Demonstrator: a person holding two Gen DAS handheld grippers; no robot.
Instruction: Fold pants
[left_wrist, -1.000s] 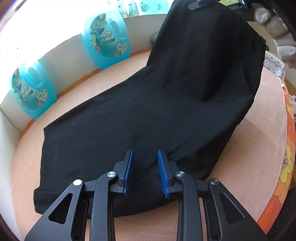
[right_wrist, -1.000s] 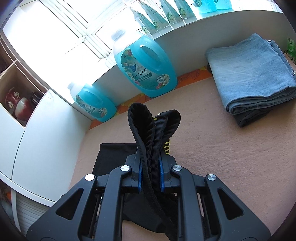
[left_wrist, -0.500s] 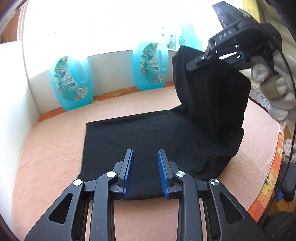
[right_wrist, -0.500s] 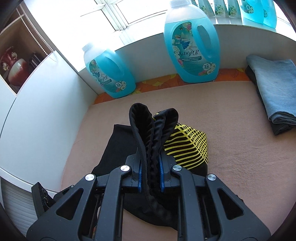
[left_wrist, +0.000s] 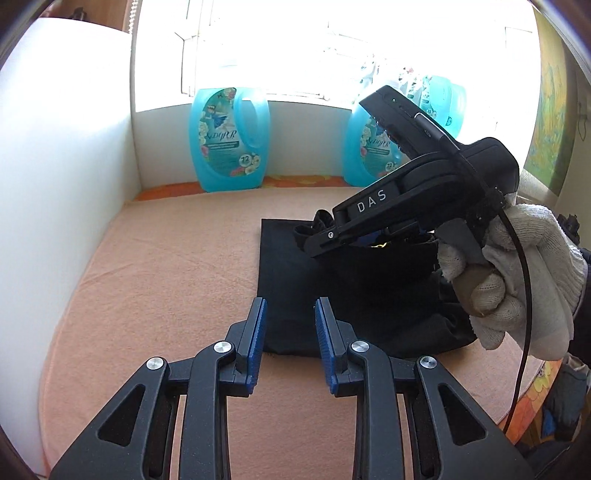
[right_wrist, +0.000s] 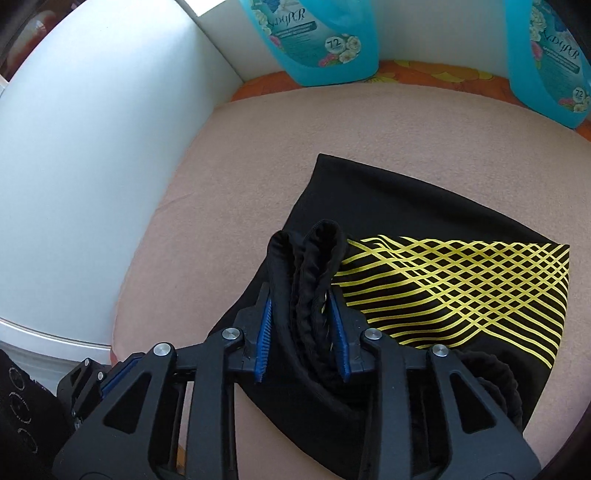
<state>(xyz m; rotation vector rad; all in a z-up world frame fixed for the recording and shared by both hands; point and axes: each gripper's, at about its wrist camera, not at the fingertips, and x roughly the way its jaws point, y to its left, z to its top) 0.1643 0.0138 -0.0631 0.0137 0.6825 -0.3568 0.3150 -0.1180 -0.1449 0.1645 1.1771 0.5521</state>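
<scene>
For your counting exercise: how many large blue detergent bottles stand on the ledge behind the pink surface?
2 for certain: one left of centre by the white wall, one further right, partly hidden by the right gripper. More blue containers behind it are too hidden and glare-washed to count.

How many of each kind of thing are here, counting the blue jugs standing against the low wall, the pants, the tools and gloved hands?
Blue jugs against the low wall: 2
Black pants: 1
Tools: 2, left tool open and empty; right tool, jaws just been opening, pants' waistband between them
Gloved hand: 1
Total: 6
</scene>
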